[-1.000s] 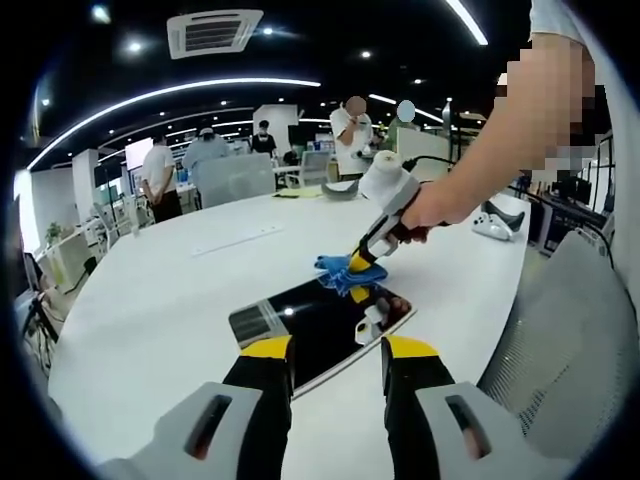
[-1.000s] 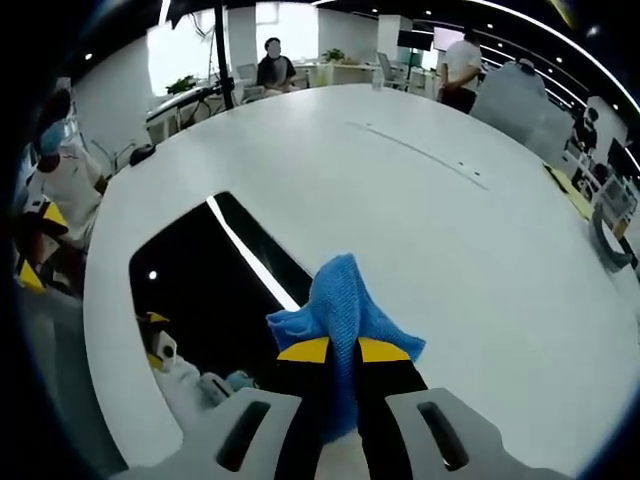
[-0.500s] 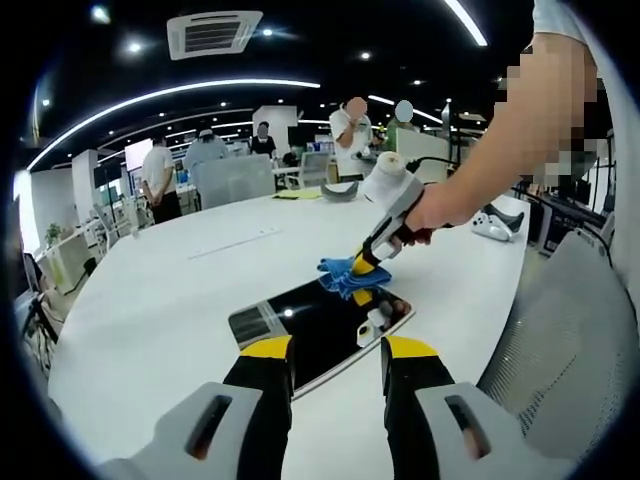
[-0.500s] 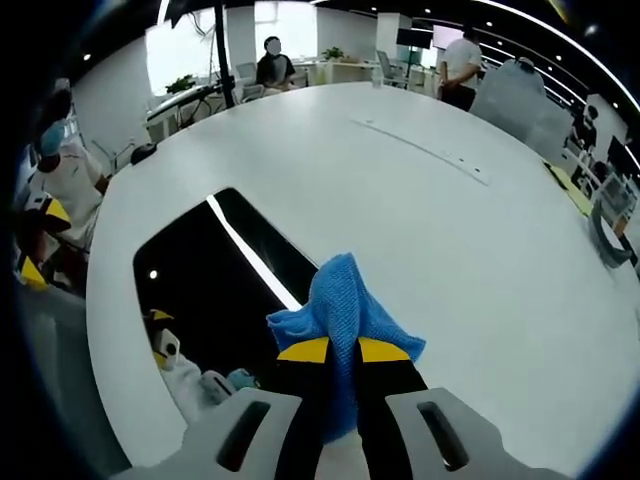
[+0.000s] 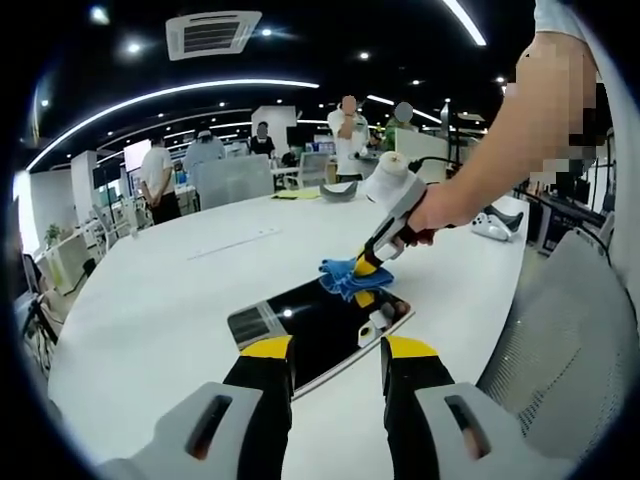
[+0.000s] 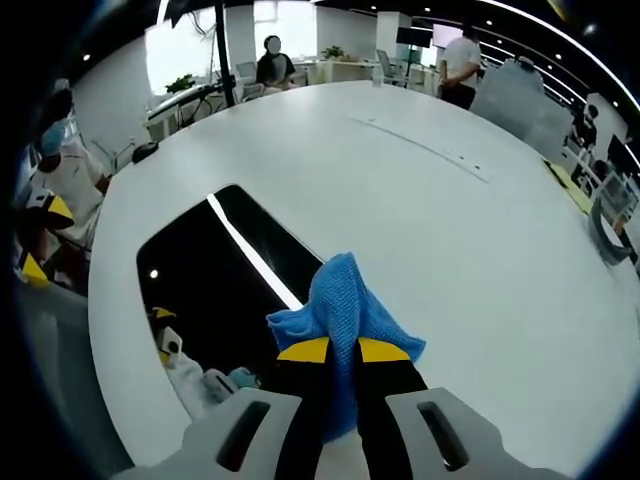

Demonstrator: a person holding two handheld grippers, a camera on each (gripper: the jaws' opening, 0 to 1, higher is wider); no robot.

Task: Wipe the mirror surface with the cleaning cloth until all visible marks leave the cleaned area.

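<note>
A dark rectangular mirror [image 5: 305, 328] lies flat on the white table [image 5: 150, 300], reflecting ceiling lights. My right gripper [image 5: 366, 263] is shut on a blue cleaning cloth [image 5: 347, 277] held over the mirror's far right corner. In the right gripper view the blue cloth [image 6: 345, 310] bunches up between the yellow-tipped jaws of the right gripper [image 6: 340, 350], with the mirror [image 6: 215, 280] stretching off to the left. My left gripper [image 5: 335, 348] is open, its jaws hovering before the mirror's near edge with nothing between them.
The big white table [image 6: 470, 230] runs wide beyond the mirror. A mesh chair [image 5: 575, 330] stands at the right table edge. Several people stand at desks in the far background. A small white device [image 5: 492, 226] lies on the table's far right.
The right gripper and cloth have shifted slightly along the mirror's far corner. The left gripper has stayed put.
</note>
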